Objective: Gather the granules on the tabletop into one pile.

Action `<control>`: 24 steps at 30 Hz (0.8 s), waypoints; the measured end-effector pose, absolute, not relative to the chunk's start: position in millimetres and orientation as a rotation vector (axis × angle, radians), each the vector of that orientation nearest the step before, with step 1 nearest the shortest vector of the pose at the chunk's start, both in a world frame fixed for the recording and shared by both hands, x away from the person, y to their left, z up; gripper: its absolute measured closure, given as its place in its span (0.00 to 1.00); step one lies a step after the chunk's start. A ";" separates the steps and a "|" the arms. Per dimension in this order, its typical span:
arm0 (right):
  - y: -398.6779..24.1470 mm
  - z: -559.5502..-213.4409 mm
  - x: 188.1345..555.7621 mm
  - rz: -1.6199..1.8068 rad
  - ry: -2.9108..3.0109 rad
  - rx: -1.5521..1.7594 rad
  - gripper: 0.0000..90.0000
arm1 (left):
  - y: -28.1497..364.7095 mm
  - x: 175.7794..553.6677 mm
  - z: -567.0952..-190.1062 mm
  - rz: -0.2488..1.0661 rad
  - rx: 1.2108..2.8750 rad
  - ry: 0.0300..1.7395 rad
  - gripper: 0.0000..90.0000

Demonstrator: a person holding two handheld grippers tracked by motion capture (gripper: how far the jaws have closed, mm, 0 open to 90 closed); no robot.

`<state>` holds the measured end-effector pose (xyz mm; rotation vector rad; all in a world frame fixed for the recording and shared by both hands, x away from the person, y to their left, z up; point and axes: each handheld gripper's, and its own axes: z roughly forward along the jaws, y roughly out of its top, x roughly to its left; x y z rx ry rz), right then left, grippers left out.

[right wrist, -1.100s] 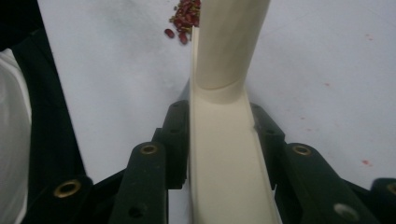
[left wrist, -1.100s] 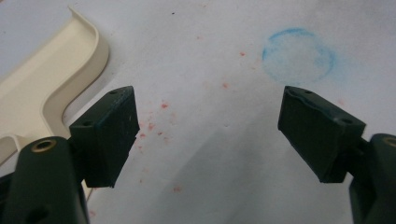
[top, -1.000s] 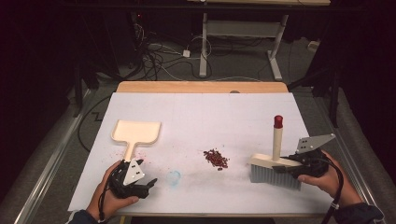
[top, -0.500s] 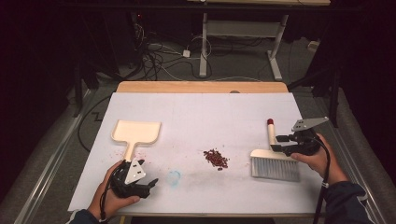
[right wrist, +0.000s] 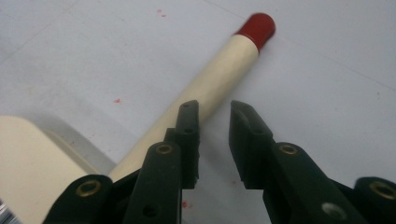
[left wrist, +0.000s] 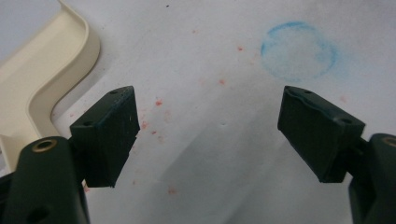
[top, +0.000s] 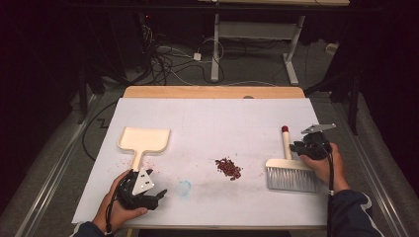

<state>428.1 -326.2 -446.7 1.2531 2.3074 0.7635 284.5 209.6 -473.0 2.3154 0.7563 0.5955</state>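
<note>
Near the right edge of the surface (top: 207, 118) lies the brush (top: 289, 168), bristle head toward the near edge, its cream handle (right wrist: 210, 79) with the red cap pointing at the far edge. The right hand-held gripper (right wrist: 214, 140) has just been closing; its jaws stand nearly together beside the handle, nothing between them. The brush looks light and stiff, its smooth round handle likely slippery, so mid-handle seems the best hold. By the near left corner, the left hand-held gripper (left wrist: 210, 135) is spread wide over bare paper beside the dustpan (top: 143, 143). Crumbs (top: 228, 168) sit mid-surface.
</note>
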 end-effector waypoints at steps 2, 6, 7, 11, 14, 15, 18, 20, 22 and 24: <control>-324.9 -448.0 428.8 0.751 2.298 1.254 0.81 | 209.7 284.4 -472.7 0.594 2.315 0.754 0.22; -322.6 -449.2 429.4 0.733 2.283 1.251 0.77 | 209.9 284.2 -472.4 0.598 2.314 0.756 0.22; -322.9 -449.2 429.5 0.731 2.277 1.252 0.77 | 210.0 284.2 -472.3 0.599 2.312 0.756 0.22; -324.7 -445.3 428.5 0.765 2.228 1.257 0.71 | 210.6 284.1 -471.9 0.602 2.309 0.756 0.22; -323.4 -438.3 427.5 0.832 2.187 1.228 0.66 | 210.8 284.6 -471.7 0.605 2.311 0.754 0.22; -322.4 -434.6 427.5 0.851 2.170 1.225 0.63 | 210.6 284.7 -471.5 0.607 2.313 0.754 0.22; -318.0 -421.9 426.1 0.975 2.104 1.206 0.55 | 210.5 284.2 -470.9 0.613 2.310 0.752 0.22; -313.8 -415.6 424.5 1.025 2.070 1.184 0.52 | 210.4 284.0 -471.4 0.613 2.310 0.752 0.22; -309.9 -411.6 421.8 1.053 2.035 1.158 0.44 | 210.5 283.7 -471.6 0.614 2.311 0.753 0.22; -307.2 -407.6 418.0 1.083 2.001 1.151 0.37 | 210.8 283.4 -471.4 0.618 2.313 0.752 0.22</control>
